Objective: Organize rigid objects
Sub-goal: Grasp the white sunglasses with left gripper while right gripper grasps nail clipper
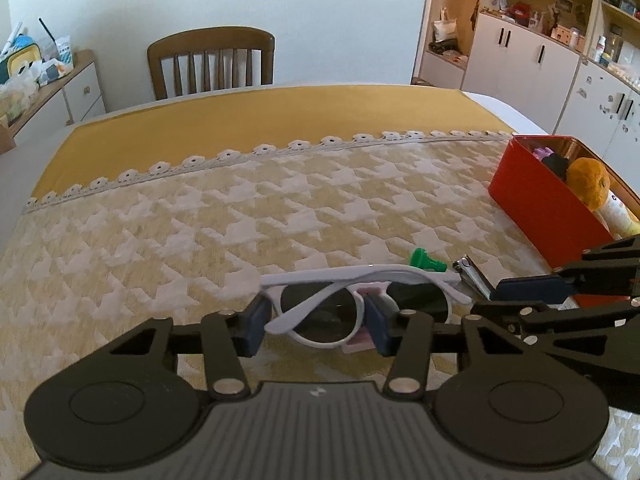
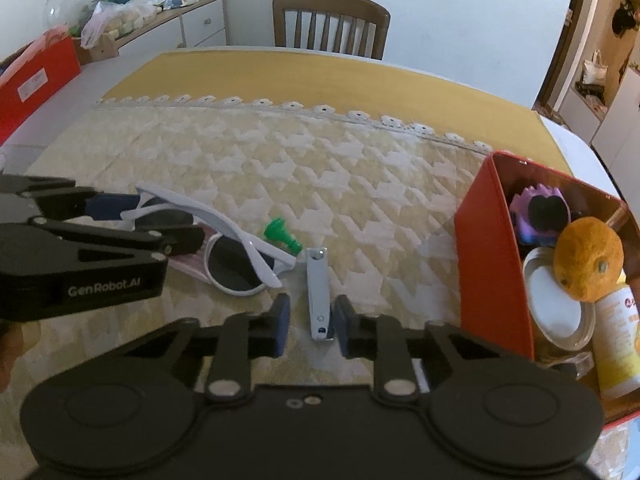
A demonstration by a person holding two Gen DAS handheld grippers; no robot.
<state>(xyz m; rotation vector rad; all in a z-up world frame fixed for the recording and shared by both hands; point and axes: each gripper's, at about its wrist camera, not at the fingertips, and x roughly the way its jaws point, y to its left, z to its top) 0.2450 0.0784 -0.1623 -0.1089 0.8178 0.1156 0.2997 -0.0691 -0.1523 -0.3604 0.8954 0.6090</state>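
Progress was partial: red box (image 2: 496, 264) at 3 o'clock held several items, while left gripper (image 1: 316, 326) pinched sunglasses (image 1: 360, 300) and right gripper (image 2: 310, 322) straddled nail clipper (image 2: 318, 296), grip unconfirmed; green piece (image 2: 282, 236) remained loose.

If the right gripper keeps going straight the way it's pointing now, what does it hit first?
The nail clipper. It already lies between the right gripper fingers, its near end close to the right-hand pad, running straight ahead. Beyond its far tip lies only patterned tablecloth. Depth is uncertain, but nothing else lies nearer in that line.
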